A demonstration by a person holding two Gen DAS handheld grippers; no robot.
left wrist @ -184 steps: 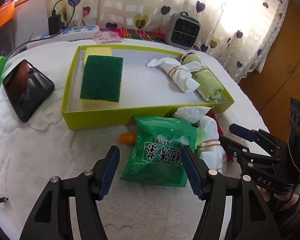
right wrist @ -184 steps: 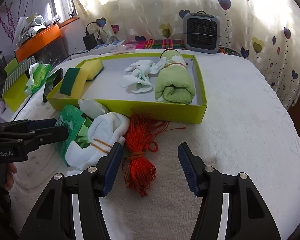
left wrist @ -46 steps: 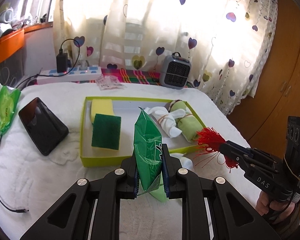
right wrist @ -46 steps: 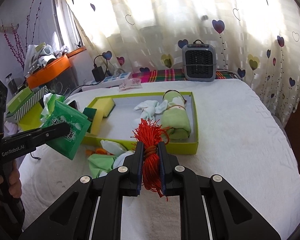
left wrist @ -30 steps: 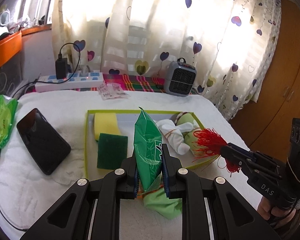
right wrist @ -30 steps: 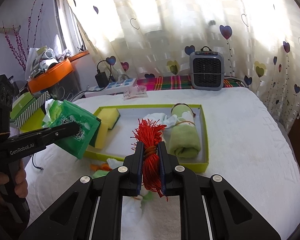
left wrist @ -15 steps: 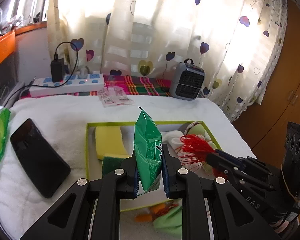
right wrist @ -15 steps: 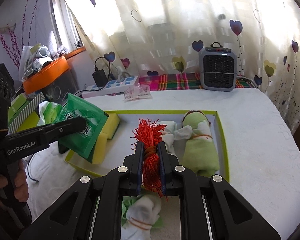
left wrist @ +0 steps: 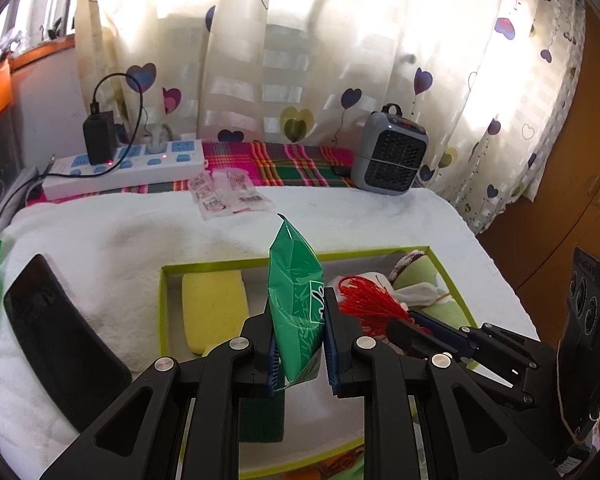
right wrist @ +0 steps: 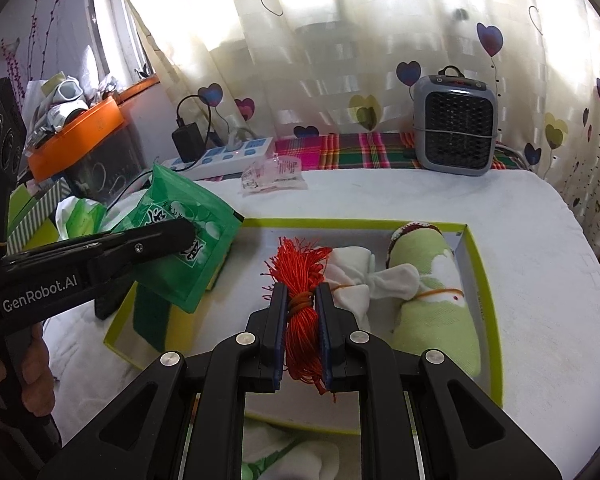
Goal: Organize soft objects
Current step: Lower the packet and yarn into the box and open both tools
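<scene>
While I hold both tools over the yellow-green tray (right wrist: 485,280), my left tongs (left wrist: 299,354) are clenched on a green plastic packet (left wrist: 296,300), which stands upright between the blue pads, its top corner pointing up. My right tongs (right wrist: 302,338) are clenched on a bundle of red string (right wrist: 300,280), pinched at its tied waist, frayed ends fanning above the pads. In the right wrist view the packet hangs over the tray's left end, above a yellow sponge (left wrist: 214,306) and a dark green sponge (right wrist: 150,320). Just right of the string, inside the tray, lie a knotted white cloth (right wrist: 364,280) and a rolled light green towel (right wrist: 440,300), touching each other. The tray sits on a white towel-covered table (right wrist: 532,240). A black phone (left wrist: 56,340) lies left of the tray. Farther back are a grey heater (right wrist: 454,136), a power strip (left wrist: 124,168) and heart-print curtains (left wrist: 300,40).
</scene>
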